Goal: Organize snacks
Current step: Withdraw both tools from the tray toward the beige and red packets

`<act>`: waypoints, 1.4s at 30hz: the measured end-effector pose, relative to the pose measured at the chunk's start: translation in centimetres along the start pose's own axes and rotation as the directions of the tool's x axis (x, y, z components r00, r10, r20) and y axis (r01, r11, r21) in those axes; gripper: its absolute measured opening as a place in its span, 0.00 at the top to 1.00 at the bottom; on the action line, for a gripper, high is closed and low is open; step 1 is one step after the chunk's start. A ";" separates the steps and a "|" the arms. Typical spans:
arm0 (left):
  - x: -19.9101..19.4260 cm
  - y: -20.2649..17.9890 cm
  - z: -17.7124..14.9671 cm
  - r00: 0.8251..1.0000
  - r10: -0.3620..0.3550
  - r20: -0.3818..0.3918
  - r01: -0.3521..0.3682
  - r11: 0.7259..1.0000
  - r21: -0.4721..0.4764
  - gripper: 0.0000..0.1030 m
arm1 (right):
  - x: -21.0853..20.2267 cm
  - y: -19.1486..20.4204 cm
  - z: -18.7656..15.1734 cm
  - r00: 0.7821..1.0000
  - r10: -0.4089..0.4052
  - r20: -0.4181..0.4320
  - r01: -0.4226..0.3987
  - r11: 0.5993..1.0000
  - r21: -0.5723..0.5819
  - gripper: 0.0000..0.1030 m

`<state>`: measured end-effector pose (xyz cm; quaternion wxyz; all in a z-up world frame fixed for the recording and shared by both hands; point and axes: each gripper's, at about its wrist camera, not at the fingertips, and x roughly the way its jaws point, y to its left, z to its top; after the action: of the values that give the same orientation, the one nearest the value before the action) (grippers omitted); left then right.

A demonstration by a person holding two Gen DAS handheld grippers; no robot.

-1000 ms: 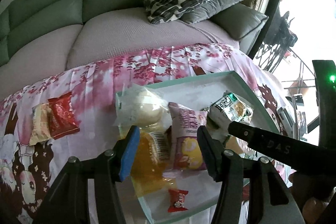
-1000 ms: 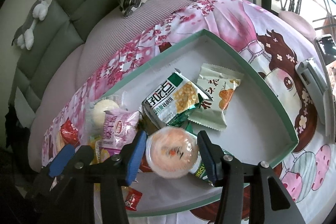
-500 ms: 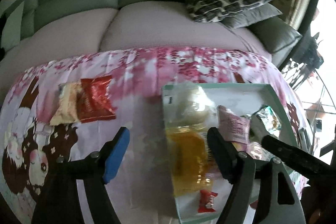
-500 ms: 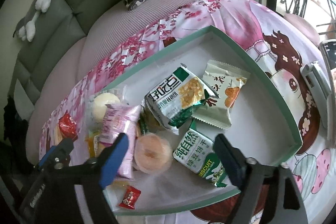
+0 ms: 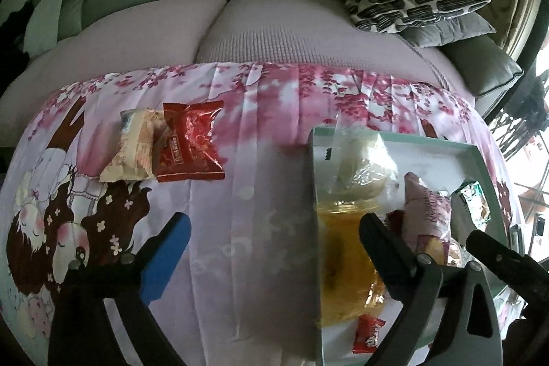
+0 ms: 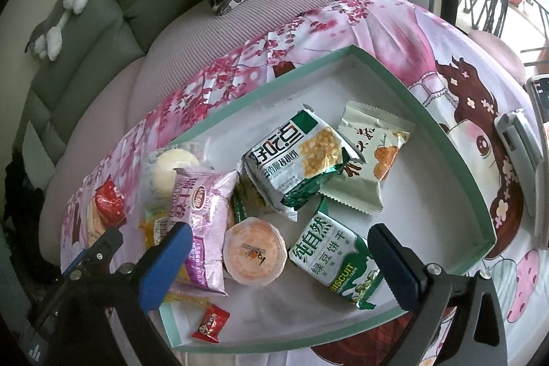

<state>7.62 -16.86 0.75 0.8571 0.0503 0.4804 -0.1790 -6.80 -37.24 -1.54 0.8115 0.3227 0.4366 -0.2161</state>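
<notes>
Blue-padded jaws of the right gripper (image 6: 278, 258) had just spread wide, the jelly cup (image 6: 255, 252) loose between them in the tray (image 6: 478, 194). Left gripper (image 5: 274, 239) gaped empty; red packet (image 5: 192, 143), light and crinkly, wanted an edge pinch.

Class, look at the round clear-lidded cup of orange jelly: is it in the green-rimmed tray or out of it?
In. The round orange jelly cup rests on the white floor of the green-rimmed tray, beside the green biscuit packet, between the right gripper's open jaws.

Black left gripper (image 5: 274, 237) and right gripper (image 6: 279, 246): blue-padded jaws, silver screws.
</notes>
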 end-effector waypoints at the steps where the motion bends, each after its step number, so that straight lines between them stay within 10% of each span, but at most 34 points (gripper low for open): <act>1: 0.0 0.1 0.0 1.000 -0.001 -0.001 0.001 1.000 -0.002 0.04 | 0.0 0.0 0.0 1.000 0.000 0.000 0.000 1.000 0.000 0.00; 20: 0.0 0.5 0.2 1.000 -0.017 -0.022 0.017 1.000 0.013 0.04 | -0.7 1.5 0.0 1.000 0.009 0.023 -0.008 0.999 -0.039 0.00; 42: -1.1 15.0 1.1 0.990 0.142 0.024 -0.131 0.954 -0.270 0.04 | -2.0 11.3 -1.0 0.992 0.094 0.081 -0.071 0.965 -0.251 0.00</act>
<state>13.35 -2.87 0.96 0.8764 -0.0366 0.4771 -0.0541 -1.26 -28.47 3.53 0.8729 0.2266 0.4085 -0.1407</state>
